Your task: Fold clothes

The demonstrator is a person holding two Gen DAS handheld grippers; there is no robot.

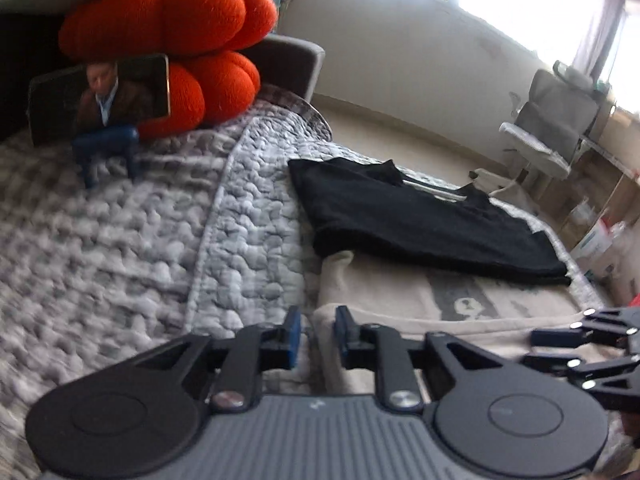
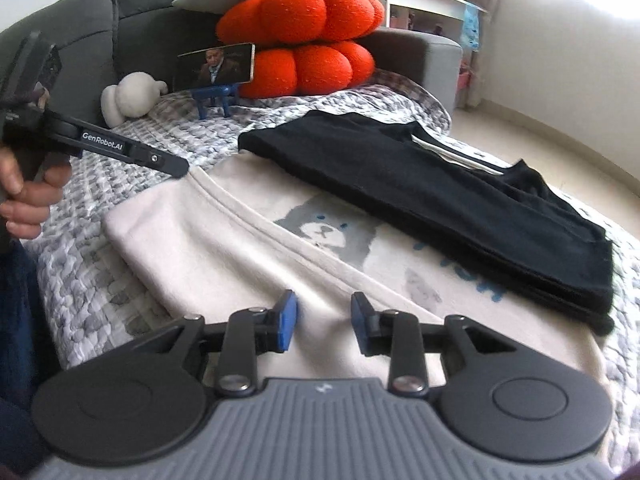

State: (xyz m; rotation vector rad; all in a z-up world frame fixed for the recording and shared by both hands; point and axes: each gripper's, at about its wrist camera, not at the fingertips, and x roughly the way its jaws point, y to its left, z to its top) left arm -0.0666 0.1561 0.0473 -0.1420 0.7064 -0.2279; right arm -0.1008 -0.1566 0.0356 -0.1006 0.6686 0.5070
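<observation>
Here, cream sweatshirt point(image 2: 224, 248) (bear print) — flat, unfolded

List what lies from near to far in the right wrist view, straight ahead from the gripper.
right gripper → cream sweatshirt with a bear print → folded black garment → blue phone stand holding a phone → orange cushion

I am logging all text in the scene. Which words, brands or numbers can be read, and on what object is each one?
"GenRobot.AI": white print on the arm of the left gripper, right wrist view.
Blue letters on the cream shirt, beside its bear print: partly hidden under the black garment, unreadable.
Small mark on the right gripper body: too small to read.
</observation>
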